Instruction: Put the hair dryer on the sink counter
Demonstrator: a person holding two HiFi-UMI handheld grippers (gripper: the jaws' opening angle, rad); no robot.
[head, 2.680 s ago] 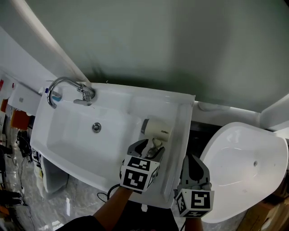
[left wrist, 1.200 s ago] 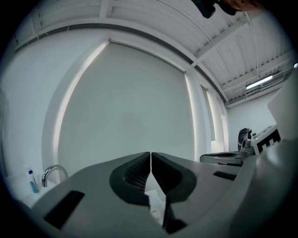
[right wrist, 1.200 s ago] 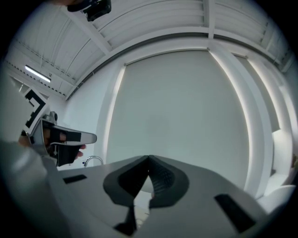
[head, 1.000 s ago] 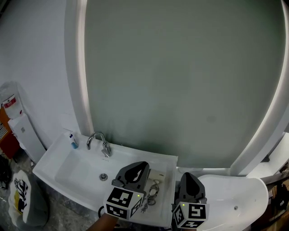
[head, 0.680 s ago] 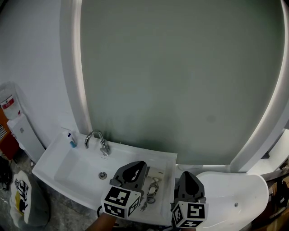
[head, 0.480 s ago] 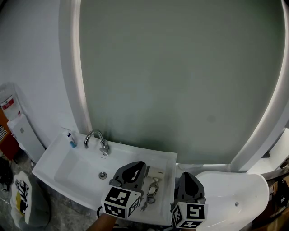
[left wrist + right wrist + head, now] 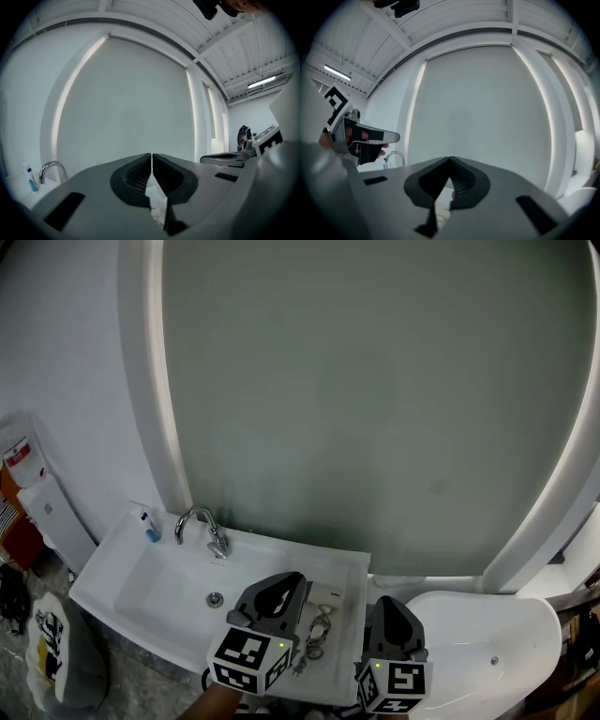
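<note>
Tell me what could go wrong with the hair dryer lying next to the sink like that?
1. The hair dryer lies on the counter right beside the basin. Water splashing from the faucet could wet it.
2. Its cord lies loose toward the counter's front edge. A snag there might drag the dryer off.

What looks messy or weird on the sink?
Only the grey cord of the cream hair dryer: it lies in a loose tangle on the white sink counter, towards the front edge. Nothing looks spilled or broken.
</note>
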